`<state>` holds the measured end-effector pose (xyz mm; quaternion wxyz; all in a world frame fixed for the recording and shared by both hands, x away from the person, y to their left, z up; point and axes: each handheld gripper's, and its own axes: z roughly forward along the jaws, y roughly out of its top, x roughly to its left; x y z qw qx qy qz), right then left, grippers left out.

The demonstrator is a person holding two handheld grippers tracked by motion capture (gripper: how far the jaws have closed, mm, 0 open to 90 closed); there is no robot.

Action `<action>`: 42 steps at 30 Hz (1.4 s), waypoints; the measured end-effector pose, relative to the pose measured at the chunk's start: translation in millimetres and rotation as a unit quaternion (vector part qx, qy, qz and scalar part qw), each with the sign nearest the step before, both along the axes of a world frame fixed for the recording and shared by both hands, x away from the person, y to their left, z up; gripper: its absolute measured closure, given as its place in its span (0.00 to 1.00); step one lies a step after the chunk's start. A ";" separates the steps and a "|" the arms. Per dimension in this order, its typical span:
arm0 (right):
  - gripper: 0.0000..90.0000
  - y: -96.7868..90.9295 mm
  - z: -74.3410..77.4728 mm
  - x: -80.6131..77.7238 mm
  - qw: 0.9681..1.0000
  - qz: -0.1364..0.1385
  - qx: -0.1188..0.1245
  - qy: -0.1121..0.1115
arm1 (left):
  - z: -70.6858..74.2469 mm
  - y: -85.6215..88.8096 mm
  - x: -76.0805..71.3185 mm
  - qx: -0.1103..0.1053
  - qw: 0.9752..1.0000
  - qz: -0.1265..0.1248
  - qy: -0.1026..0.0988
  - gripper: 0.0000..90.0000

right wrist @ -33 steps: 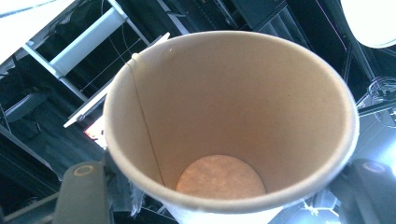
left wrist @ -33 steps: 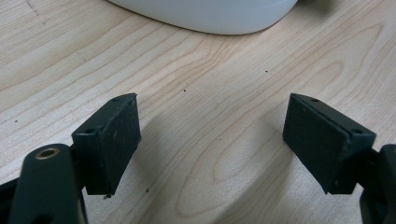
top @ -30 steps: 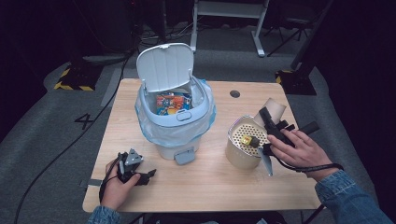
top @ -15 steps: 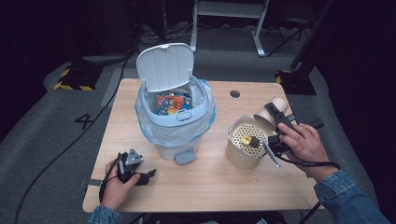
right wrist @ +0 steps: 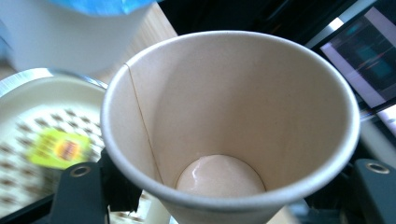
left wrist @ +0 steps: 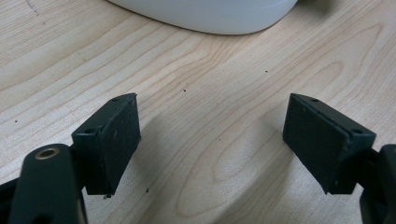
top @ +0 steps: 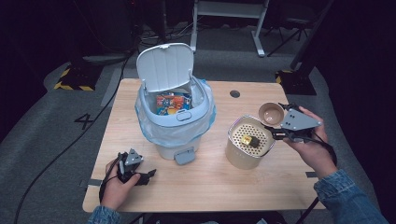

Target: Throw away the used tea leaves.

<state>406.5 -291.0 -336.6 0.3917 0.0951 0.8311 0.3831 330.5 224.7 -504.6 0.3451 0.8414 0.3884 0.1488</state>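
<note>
- The paper cup (right wrist: 231, 126) hides most of the right gripper's jaws, and its bottom part is cut by the lower edge.
- The yellow tag (right wrist: 64, 148) on the strainer is blurred; its print is unreadable.
- The bin's (left wrist: 205, 14) white base is cut by the top edge.

Right tongs (top: 274, 125) swung paper cup (top: 271, 113) from tipped over strainer pot (top: 248, 142) to upright beside it.

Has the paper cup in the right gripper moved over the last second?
Yes. The paper cup has tipped back from pouring over the strainer pot and now sits upright beside its far right rim.
</note>
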 end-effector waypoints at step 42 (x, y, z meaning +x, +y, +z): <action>0.32 -2.3 32.2 33.4 0.947 0.061 0.170 0.268 | 0.0 0.2 0.2 0.000 1.000 -0.001 0.000 0.21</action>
